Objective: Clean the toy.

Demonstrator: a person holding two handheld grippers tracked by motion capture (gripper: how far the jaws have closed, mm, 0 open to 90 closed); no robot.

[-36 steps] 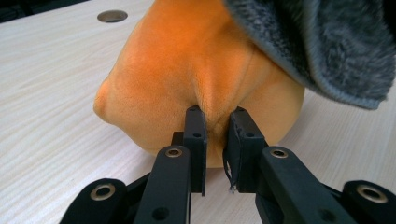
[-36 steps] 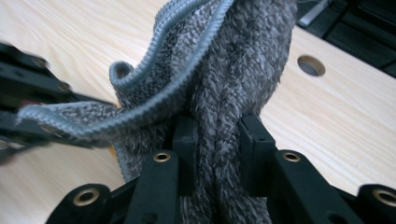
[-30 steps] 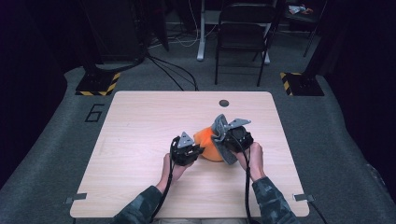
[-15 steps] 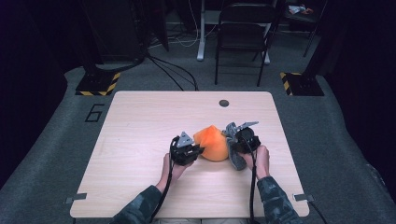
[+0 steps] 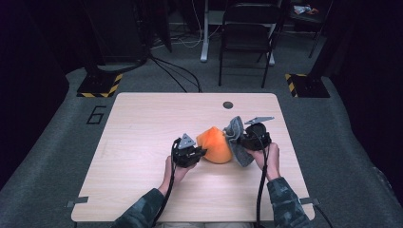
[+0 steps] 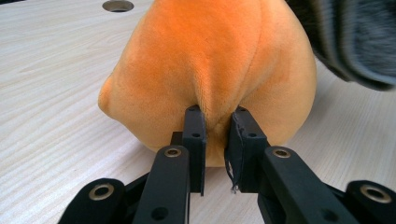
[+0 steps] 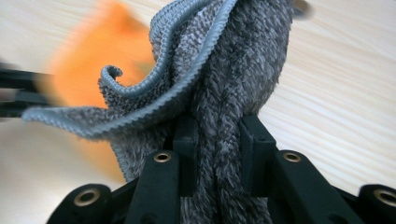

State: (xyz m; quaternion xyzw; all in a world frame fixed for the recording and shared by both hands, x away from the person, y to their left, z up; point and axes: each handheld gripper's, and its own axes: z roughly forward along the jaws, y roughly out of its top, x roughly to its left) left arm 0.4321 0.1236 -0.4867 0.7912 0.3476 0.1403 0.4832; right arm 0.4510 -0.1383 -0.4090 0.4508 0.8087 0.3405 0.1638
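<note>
An orange cloth [image 5: 216, 145] lies bunched in a mound near the middle of the wooden table [image 5: 142, 123]. My left gripper [image 5: 198, 153] is at its left side, shut on a pinched fold of the orange cloth [image 6: 210, 70]. A grey cloth [image 5: 236, 140] hangs bunched at the mound's right side, partly draped against it. My right gripper [image 5: 240, 141] is shut on the grey cloth [image 7: 219, 84], whose folds run up between the jaws. The orange cloth [image 7: 102, 51] appears blurred behind the grey one in the right gripper view.
A round grommet hole [image 5: 228, 105] sits near the table's far edge. A black chair [image 5: 247, 38] and cables lie on the floor beyond the table. Yellow-black striped bases [image 5: 97, 85] stand at both far corners. Bare tabletop spreads to the left.
My right gripper has lowered the grey cloth from on top of the orange mound to its right side. The left gripper has kept its hold on the orange cloth.
</note>
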